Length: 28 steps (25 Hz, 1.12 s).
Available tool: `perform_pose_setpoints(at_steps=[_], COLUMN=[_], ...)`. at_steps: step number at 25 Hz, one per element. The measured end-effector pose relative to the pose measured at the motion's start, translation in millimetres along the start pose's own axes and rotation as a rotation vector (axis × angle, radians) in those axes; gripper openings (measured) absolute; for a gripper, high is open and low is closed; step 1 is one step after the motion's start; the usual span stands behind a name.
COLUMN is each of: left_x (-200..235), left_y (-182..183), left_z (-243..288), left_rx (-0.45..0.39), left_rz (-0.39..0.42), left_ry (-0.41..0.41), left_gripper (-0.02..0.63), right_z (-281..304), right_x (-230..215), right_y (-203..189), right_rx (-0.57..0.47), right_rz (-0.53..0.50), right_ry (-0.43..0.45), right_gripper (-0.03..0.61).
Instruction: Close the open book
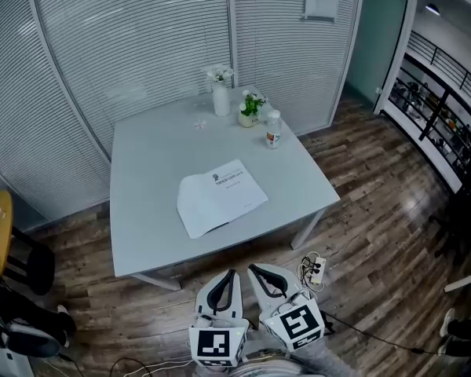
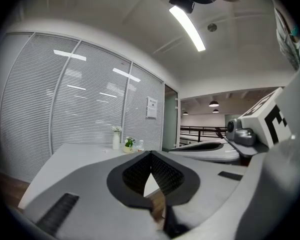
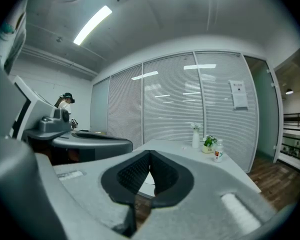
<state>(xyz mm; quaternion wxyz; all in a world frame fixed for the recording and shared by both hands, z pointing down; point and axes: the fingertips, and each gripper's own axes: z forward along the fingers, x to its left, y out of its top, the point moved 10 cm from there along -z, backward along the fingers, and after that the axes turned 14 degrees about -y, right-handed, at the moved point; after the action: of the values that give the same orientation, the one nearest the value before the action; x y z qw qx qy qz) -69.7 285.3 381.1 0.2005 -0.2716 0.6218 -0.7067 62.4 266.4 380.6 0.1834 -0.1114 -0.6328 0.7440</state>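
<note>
**A:** Looking at the book (image 1: 220, 197) first: lying open and flat around the middle of the table (image 1: 141, 179), showing white pages, with a little print on the right-hand one and none readable on the left.

**B:** Agreeing. Also sitting well apart from the vase (image 1: 220, 99), plant (image 1: 250, 108) and bottle (image 1: 273, 129) at the far edge. Looking thin and light, so probably sliding easily if pushed.

**A:** Judging the step as the approach, then: not touching the book yet.

**B:** Right. Holding the left gripper (image 1: 233, 272) and right gripper (image 1: 250, 267) side by side just short of the near table edge, both clenched tight on nothing, pointing roughly level toward the table.

**A:** Next, probably reaching over that edge, getting a tip under one page's outer edge, lifting it and folding it across the spine onto the other half.

**B:** And likely pinning the other half down meanwhile, guarding against skating the whole book away.
</note>
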Motion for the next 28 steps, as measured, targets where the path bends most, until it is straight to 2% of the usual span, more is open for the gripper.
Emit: perform_pose_setpoints(at_steps=[6, 15, 19, 28], left_x=[28, 82, 102, 131], left_y=[3, 31, 39, 47], left_z=[34, 129, 163, 221], left_rx=[0.001, -0.004, 0.005, -0.005], left_rz=[-0.012, -0.007, -0.009, -0.013], left_ry=[0.033, 0.078, 0.124, 0.231], left_gripper=[-0.002, -0.002, -0.002, -0.002], right_z=[44, 139, 176, 241], right_x=[-21, -81, -105, -149], right_y=[-2, 25, 40, 44], right_rx=[0.004, -0.014, -0.013, -0.004], right_rz=[-0.009, -0.001, -0.005, -0.025], right_ry=[0.021, 0.097, 0.134, 0.239], right_gripper=[0.002, 0.002, 0.002, 0.002])
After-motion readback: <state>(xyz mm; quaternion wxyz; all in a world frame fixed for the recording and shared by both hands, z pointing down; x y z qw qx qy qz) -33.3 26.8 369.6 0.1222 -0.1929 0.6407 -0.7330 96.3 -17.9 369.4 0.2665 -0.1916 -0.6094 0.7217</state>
